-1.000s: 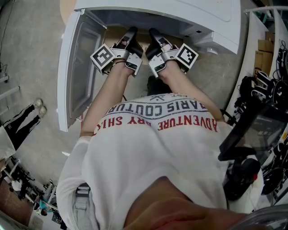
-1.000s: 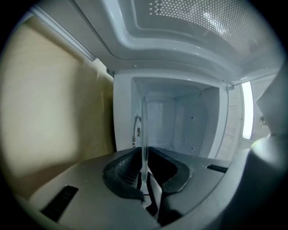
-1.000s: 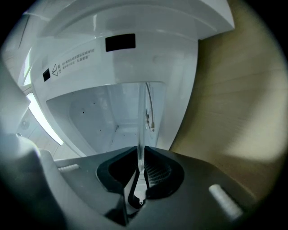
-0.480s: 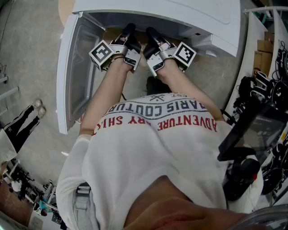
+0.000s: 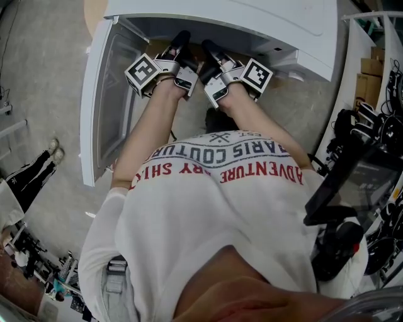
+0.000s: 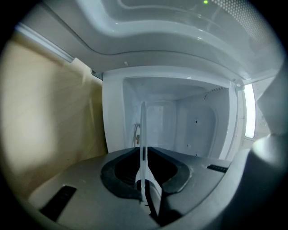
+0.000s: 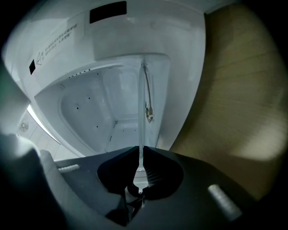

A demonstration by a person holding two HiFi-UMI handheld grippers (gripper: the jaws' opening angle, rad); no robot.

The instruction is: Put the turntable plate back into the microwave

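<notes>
The turntable plate is clear glass and shows edge-on as a thin upright line [image 6: 143, 130] [image 7: 142, 108] in both gripper views. My left gripper [image 6: 143, 152] [image 5: 182, 40] is shut on its rim, and so is my right gripper [image 7: 139, 152] [image 5: 206, 48]. Both point level at the white microwave [image 5: 252, 19], side by side at the mouth of its cavity. The cavity [image 6: 189, 121] [image 7: 94, 112] lies straight ahead, white inside. The glass itself hardly shows in the head view.
The microwave door [image 5: 104, 107] stands swung open at the left. A pale wooden surface [image 6: 49, 112] [image 7: 234, 85] borders the oven. Black equipment [image 5: 352, 188] crowds the right side, and a person's legs [image 5: 31, 166] stand at the far left.
Both grippers, with the plate between them, have edged slightly further toward the microwave opening. The grips look the same.
</notes>
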